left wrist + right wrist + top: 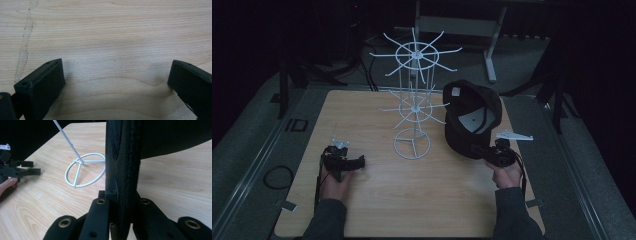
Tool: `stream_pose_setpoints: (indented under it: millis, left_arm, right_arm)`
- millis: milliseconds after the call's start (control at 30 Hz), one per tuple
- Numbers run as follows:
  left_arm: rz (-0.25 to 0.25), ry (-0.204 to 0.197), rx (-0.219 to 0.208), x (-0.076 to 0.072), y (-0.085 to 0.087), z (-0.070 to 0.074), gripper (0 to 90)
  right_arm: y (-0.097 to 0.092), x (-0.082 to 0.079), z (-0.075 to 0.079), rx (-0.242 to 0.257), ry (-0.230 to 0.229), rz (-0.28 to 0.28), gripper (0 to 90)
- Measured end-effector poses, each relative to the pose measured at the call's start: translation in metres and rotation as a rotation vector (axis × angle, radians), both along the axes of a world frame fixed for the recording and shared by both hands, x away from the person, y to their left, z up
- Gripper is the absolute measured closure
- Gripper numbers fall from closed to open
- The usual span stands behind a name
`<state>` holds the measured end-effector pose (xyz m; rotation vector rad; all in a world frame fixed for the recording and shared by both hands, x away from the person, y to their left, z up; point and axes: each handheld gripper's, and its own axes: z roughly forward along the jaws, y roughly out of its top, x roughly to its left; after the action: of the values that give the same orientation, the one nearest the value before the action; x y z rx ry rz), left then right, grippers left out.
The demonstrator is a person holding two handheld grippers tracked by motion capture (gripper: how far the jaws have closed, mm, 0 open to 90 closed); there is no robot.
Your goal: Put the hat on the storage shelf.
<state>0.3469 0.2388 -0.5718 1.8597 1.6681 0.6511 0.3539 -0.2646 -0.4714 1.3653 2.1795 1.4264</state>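
Right gripper (120, 220) clamping black cap (472, 117) brim, left gripper (115, 82) wide over bare table (112, 30)

Black cap (472, 117) held upright beside white rack (413, 100).

The pale wooden desk (412, 195) stands on a grey floor (242, 145). A pale scuff line (23, 50) runs along its grain in the left gripper view. A loop of black cable (277, 176) lies on the floor left of the desk. Bits of tape (287, 205) sit at its near corners. Behind it rises a light metal frame leg (490, 55), and dark stands (284, 85) flank the desk's far end.
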Motion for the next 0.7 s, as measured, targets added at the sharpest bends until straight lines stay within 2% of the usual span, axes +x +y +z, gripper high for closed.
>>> stream_pose_setpoints:
  millis: [700]
  left_arm:
    - [0.0,0.0,0.0,0.0,0.0,0.0,1.1]
  right_arm:
    - [0.002,0.0,0.013,-0.021,-0.035,-0.007,86.3]
